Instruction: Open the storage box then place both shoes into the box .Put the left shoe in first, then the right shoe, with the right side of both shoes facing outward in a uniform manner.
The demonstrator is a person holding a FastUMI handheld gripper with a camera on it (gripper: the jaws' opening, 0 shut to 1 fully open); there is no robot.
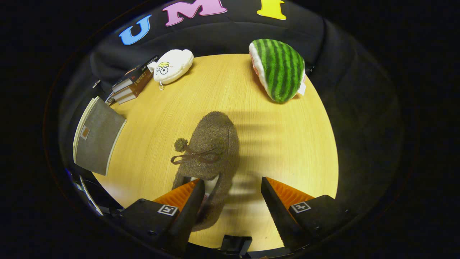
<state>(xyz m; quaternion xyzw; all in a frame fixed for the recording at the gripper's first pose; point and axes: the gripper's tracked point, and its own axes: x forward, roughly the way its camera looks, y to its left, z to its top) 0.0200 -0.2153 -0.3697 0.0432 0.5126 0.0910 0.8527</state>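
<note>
A fuzzy brown shoe (212, 151) with a bow and a pom-pom lies on the round wooden table (287, 144), its toe pointing away from me. My gripper (233, 185) is open above its heel end. The left finger (187, 196) sits over the shoe's opening, with the shoe's right edge reaching into the gap. The right finger (278, 196) is over bare table beside the shoe. Nothing is pressed between the fingers. A grey flat panel (97, 140), perhaps the storage box or its lid, stands off the table's left edge.
A watermelon-slice plush (279, 68) lies at the table's far right. A white plush with cartoon eyes (172, 66) rests at the far left beside a stack of books (131, 84). Bare tabletop stretches to the right of the shoe.
</note>
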